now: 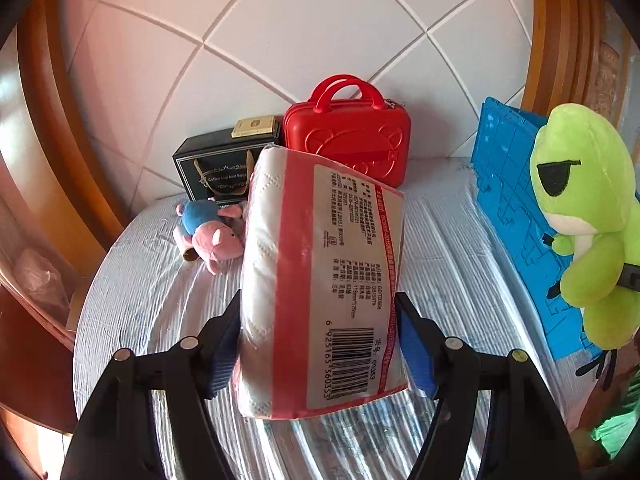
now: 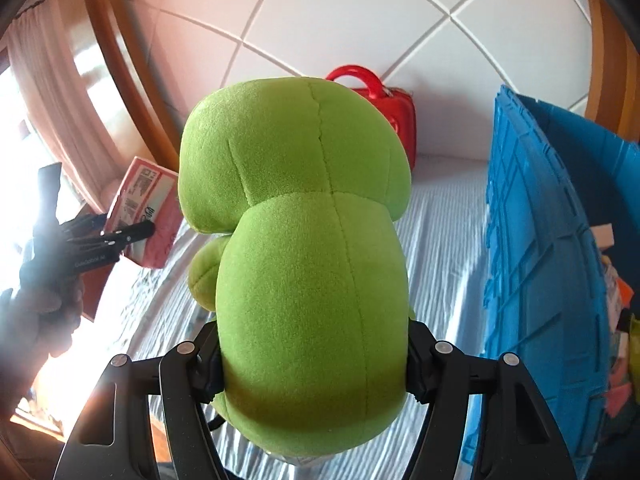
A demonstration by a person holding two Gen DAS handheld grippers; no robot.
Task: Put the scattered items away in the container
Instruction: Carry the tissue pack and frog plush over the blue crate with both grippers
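Note:
My left gripper (image 1: 320, 344) is shut on a red and white tissue pack (image 1: 320, 280) and holds it upright above the table; the pack also shows in the right wrist view (image 2: 144, 208). My right gripper (image 2: 312, 356) is shut on a green frog plush (image 2: 304, 240) and holds it in the air, left of the blue crate (image 2: 540, 260). In the left wrist view the frog (image 1: 580, 216) hangs in front of the crate (image 1: 508, 208). A pink and blue pig plush (image 1: 208, 232) lies on the table at the back left.
A red mini suitcase (image 1: 348, 132) and a black gift box (image 1: 216, 168) stand at the back against the tiled wall. The round table (image 1: 440, 248) has a pale ribbed cover. The crate holds several items (image 2: 616, 292). Wooden frames stand on both sides.

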